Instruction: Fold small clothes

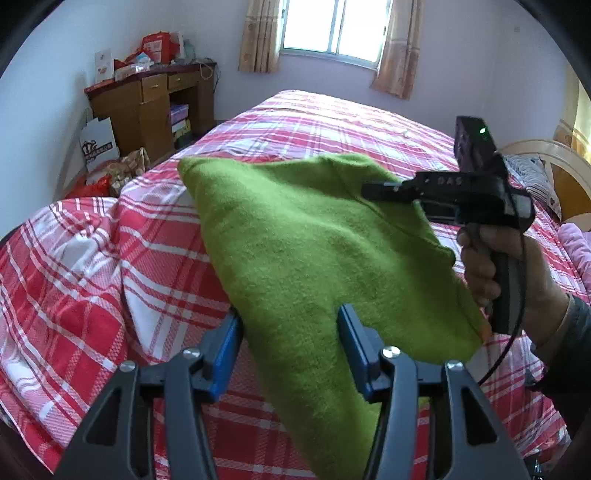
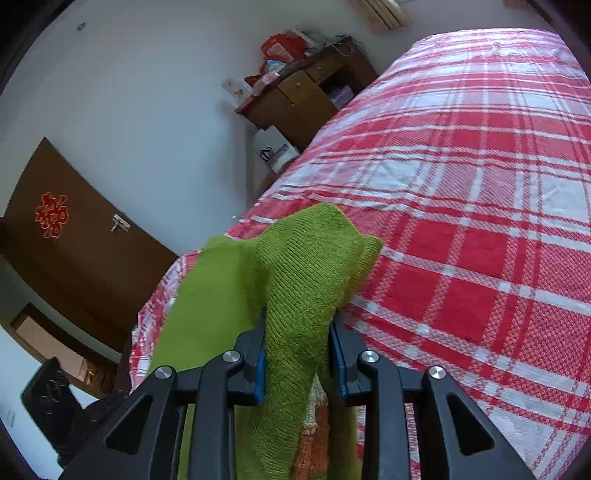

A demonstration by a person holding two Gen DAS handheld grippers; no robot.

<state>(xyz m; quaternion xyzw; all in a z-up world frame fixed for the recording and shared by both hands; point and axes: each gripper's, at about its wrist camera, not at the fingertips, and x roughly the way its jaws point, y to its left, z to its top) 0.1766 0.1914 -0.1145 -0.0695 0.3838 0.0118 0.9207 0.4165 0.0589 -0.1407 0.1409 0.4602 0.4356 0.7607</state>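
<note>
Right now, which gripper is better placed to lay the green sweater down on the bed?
Probably the right gripper. It is shut on the sweater near its edge, above flat bedcover. The left gripper grips the middle, above rumpled bedding.

A bed [image 1: 332, 122] under a red plaid cover [image 2: 480, 221].

Daylight is coming in through the window [image 1: 334, 27], which is blowing out to white. Below it, the bed [image 1: 314, 122] is lying evenly lit under soft, faint shadows. Fisheye distortion is bending the walls, and dark vignetting is ringing the corners in both views. The green garment [image 2: 207, 295] is blurring along its left edge.
</note>
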